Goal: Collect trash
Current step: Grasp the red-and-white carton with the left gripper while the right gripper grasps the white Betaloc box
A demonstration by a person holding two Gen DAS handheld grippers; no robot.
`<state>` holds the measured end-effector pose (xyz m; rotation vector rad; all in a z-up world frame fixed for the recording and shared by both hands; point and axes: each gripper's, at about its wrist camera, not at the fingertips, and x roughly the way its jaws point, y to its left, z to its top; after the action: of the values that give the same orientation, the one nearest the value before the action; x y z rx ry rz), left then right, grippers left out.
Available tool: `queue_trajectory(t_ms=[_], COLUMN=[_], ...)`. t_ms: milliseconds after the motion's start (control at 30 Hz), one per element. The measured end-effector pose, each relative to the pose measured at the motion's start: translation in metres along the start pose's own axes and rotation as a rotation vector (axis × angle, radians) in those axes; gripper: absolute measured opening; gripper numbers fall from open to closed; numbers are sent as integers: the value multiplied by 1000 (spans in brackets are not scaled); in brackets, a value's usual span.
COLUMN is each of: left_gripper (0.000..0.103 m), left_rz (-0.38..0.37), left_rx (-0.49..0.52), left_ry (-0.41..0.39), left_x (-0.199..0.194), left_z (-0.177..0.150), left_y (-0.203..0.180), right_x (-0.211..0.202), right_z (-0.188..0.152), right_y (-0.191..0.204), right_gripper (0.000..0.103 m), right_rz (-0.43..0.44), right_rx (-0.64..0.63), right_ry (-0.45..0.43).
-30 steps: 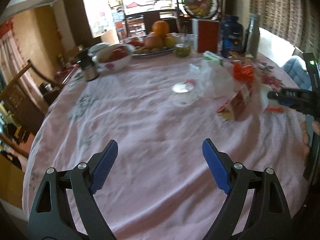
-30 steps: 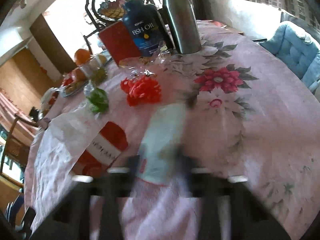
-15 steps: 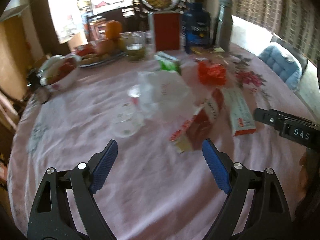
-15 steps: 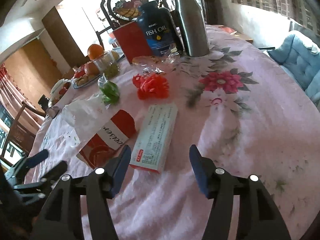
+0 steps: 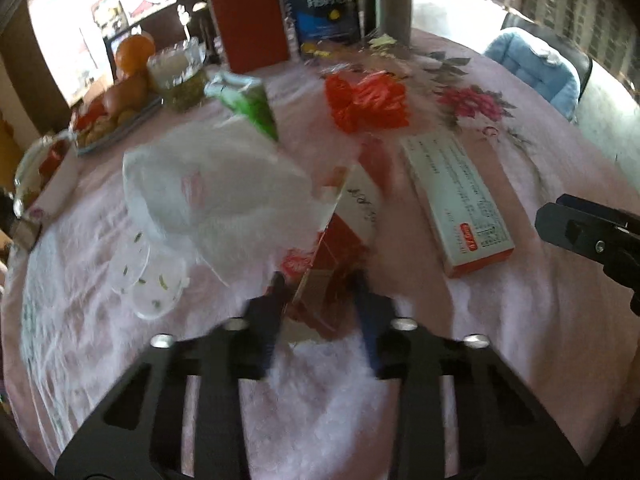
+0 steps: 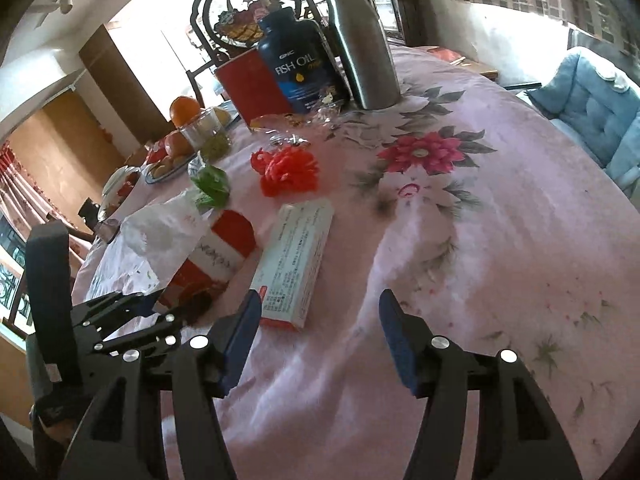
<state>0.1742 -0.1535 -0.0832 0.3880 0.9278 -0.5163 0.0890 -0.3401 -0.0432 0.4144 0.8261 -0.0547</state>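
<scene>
Trash lies on a pink flowered tablecloth (image 6: 500, 240): a red and white carton (image 5: 344, 232) (image 6: 218, 258), a white and orange medicine box (image 5: 460, 196) (image 6: 298, 256), a white plastic bag (image 5: 216, 184) (image 6: 160, 228), a crumpled red wrapper (image 5: 368, 100) (image 6: 290, 170), a green packet (image 5: 252, 104) (image 6: 212, 186) and a clear plastic lid (image 5: 152, 284). My left gripper (image 5: 320, 304) (image 6: 160, 308) has its jaws narrowed around the near end of the red carton; the view is blurred. My right gripper (image 6: 320, 328) (image 5: 580, 232) is open and empty, just in front of the medicine box.
At the table's far side stand a red box (image 6: 252, 84), a fish oil bottle (image 6: 300, 64), a steel flask (image 6: 364, 40), a glass jar (image 6: 208, 132) and a fruit plate (image 6: 172, 152). A blue cushioned chair (image 6: 592, 104) is at the right.
My left gripper moved forward to the red carton and its jaws closed in around the carton's end. The right gripper let go of the medicine box earlier and stays open behind it.
</scene>
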Motion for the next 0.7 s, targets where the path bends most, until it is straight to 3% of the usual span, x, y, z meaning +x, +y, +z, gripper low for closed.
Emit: queue_trajectory(t_ms=[67,233,333,500,700], left_gripper=[2,2,2,2,2], left_rz=[-20,-28,-51,-115,-143], left_rx=[-1,-23,-46,-69,-89], left_ry=[-2,-73,-123,-183,-189], left_x=[-7,-42,-68,-107,-130], left_z=[-3,-18,-30,-56,-86], left_y=[-3,7,17,27,40], right_x=[-1,-1,5,28,60], right_z=[-1,-3,-3,0,8], right_y=[3,15,26,49,60], right_gripper=[61,63,69,80,81], right_rz=[10,-5,-26,-109,-212], right_rx=[-12,-58,-102,-201,-240], right_ry=[1,1,14,49,109])
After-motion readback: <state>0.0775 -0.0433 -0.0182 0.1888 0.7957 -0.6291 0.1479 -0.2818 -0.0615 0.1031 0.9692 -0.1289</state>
